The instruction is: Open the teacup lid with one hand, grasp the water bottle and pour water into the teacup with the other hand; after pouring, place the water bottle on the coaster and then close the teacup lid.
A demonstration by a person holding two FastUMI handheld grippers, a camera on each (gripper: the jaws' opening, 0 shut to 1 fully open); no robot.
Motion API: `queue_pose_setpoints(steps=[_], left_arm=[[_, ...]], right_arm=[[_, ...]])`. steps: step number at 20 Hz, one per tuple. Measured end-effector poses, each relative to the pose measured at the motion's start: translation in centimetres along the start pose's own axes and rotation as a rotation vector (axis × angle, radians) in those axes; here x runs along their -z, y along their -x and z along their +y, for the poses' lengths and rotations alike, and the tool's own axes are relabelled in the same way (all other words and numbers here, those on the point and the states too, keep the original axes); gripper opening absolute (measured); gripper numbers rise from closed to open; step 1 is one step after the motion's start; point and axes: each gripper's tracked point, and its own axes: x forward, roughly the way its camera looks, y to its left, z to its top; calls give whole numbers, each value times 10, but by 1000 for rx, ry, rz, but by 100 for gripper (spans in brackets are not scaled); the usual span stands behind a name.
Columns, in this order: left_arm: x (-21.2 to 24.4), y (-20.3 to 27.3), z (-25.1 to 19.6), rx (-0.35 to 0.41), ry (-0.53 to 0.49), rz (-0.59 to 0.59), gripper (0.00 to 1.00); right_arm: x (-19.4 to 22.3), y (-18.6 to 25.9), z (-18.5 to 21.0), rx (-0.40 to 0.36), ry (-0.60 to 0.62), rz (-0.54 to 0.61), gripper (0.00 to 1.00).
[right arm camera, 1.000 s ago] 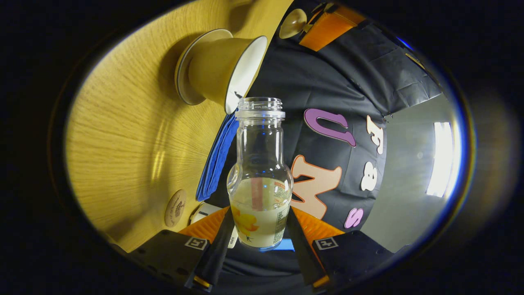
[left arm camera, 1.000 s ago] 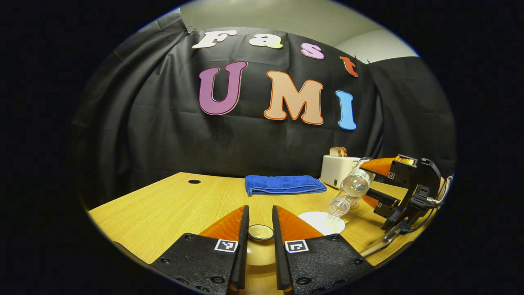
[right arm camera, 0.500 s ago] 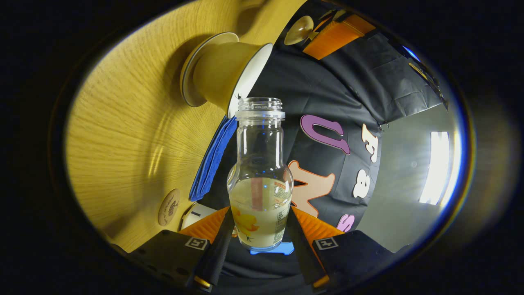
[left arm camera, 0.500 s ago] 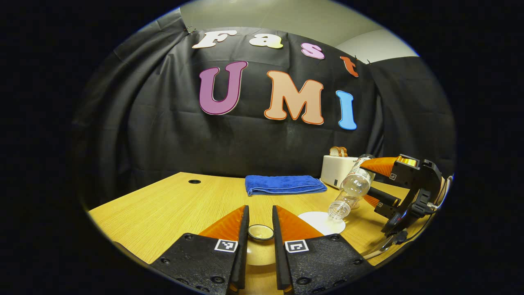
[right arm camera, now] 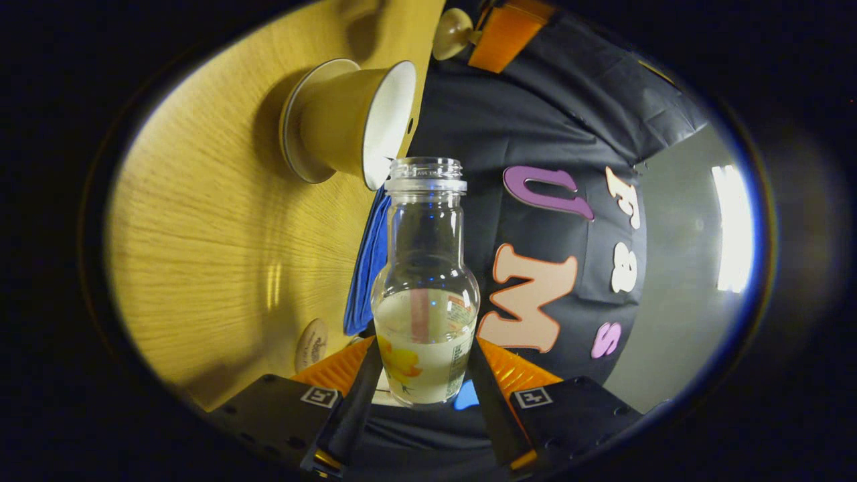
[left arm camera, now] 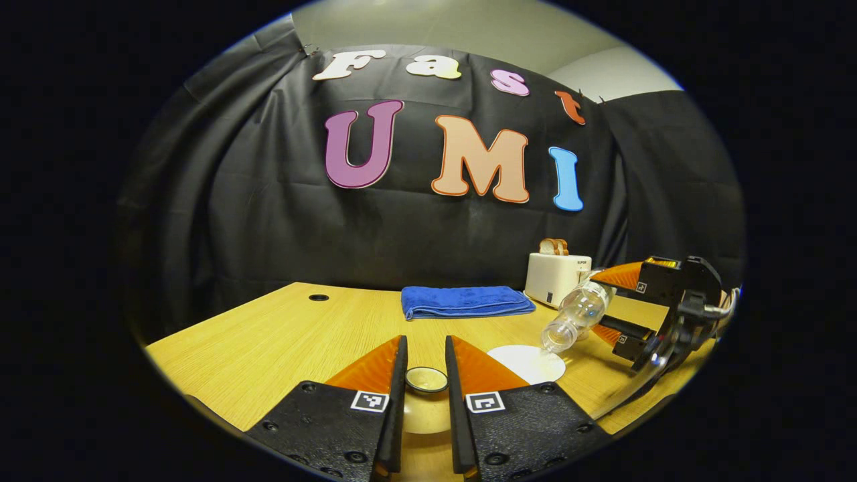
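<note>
Two grippers are loaded. Your right gripper [right arm camera: 423, 395] has both fingers pressed on the water bottle [right arm camera: 426, 281], tilted with its open mouth just beside the rim of the teacup [right arm camera: 348, 120] on the desk [right arm camera: 201, 221]. Your left gripper [left arm camera: 426, 402] has its fingers nearly closed around the lid [left arm camera: 426, 380], above the desk.

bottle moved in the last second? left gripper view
Yes. The bottle has sunk against the toaster and lies flatter, its mouth above the teacup.
</note>
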Motion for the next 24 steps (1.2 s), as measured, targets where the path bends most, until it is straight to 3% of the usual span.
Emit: queue_pose_setpoints(steps=[1, 2, 3, 6, 7, 12, 13, 24], left_arm=[[0, 0, 0, 0, -1, 0, 27], [-1, 0, 1, -1, 0, -1, 27], [0, 0, 1, -2, 2, -2, 27], [0, 0, 1, -2, 2, -1, 27], [0, 0, 1, -2, 2, -1, 26], [0, 0, 1, -3, 4, -2, 27], [0, 0, 1, -3, 4, -1, 27], [0, 1, 2, -7, 3, -1, 27]], right_arm=[[5, 0, 4, -23, -48, 17, 82], [9, 2, 9, -48, -98, 30, 77], [11, 4, 15, -71, -152, 39, 82], [14, 15, 28, -138, -314, 61, 82], [14, 16, 31, -161, -373, 68, 77], [19, 17, 33, -238, -668, 107, 82], [20, 16, 33, -251, -726, 115, 77], [61, -16, 40, -271, -1356, 232, 78]])
